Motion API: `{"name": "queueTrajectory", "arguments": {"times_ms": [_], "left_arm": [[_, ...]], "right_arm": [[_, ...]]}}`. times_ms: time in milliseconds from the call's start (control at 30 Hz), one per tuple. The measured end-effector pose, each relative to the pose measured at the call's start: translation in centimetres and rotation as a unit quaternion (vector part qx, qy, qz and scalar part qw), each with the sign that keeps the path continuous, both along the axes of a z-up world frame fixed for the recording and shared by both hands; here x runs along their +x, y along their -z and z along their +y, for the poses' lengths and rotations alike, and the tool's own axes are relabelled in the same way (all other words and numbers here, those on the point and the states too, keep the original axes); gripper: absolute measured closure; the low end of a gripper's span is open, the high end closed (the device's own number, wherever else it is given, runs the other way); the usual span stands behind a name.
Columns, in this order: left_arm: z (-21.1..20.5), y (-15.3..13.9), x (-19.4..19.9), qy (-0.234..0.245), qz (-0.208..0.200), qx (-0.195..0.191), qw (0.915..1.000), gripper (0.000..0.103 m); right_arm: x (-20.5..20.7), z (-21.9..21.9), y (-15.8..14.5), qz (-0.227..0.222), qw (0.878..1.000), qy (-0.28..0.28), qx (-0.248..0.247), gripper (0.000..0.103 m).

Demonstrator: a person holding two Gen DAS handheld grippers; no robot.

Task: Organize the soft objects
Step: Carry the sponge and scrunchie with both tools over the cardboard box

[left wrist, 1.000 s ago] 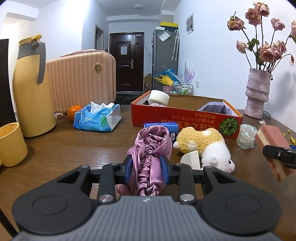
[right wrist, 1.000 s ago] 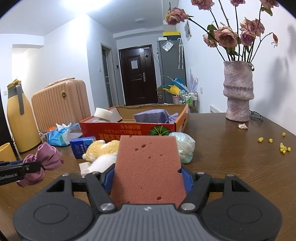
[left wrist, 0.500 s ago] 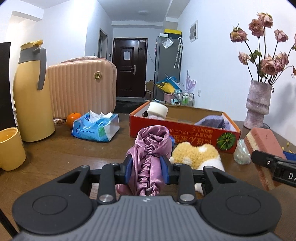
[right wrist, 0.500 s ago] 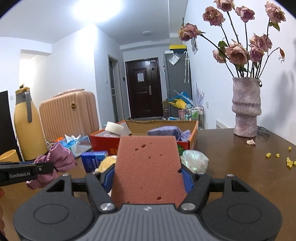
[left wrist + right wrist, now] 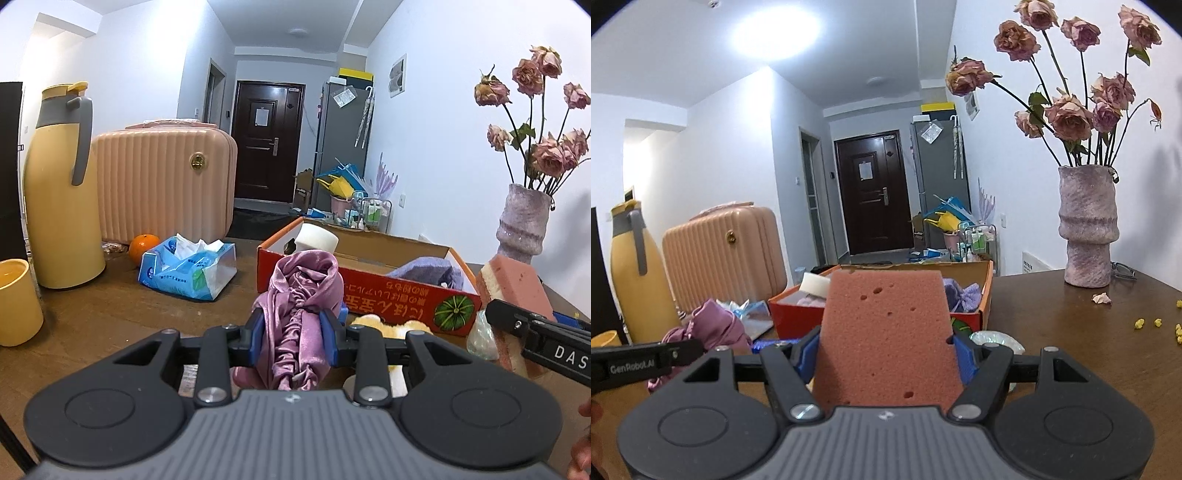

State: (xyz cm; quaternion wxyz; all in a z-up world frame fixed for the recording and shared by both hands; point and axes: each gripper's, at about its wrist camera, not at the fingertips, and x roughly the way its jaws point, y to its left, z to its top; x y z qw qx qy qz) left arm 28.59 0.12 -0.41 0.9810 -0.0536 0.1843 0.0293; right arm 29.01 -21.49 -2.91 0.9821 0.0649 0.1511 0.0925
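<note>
Plush toy (image 5: 384,325) (mostly hidden) — behind cloth (image 5: 301,317)

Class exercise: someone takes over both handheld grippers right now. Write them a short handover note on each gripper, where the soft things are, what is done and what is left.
Left gripper: shut on the purple satin cloth, held above the table.
Right gripper: shut on the pink sponge, also lifted.
Red cardboard box: straight ahead of both; a white foam block and a lavender cloth are already inside.
Left to do: drop cloth and sponge into the box, then likely fetch the yellow plush toy and the pale crumpled bag lying just in front of it.
</note>
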Motion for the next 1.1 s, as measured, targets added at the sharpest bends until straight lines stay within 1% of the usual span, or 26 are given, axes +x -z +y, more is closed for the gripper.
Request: {"name": "queueTrajectory", "arguments": {"times_ms": [300, 1100], "left_arm": [[0.1, -0.8, 1.6, -0.008, -0.014, -0.008, 0.9998, 0.07], [0.8, -1.8, 6.9, -0.028, -0.024, -0.033, 0.9987, 0.07]], "right_arm": [[1.7, 0.3, -0.2, -0.005, 1.0, 0.006, 0.006, 0.035], [6.1, 2.4, -0.7, -0.04, 0.999, 0.004, -0.004, 0.035]]}}
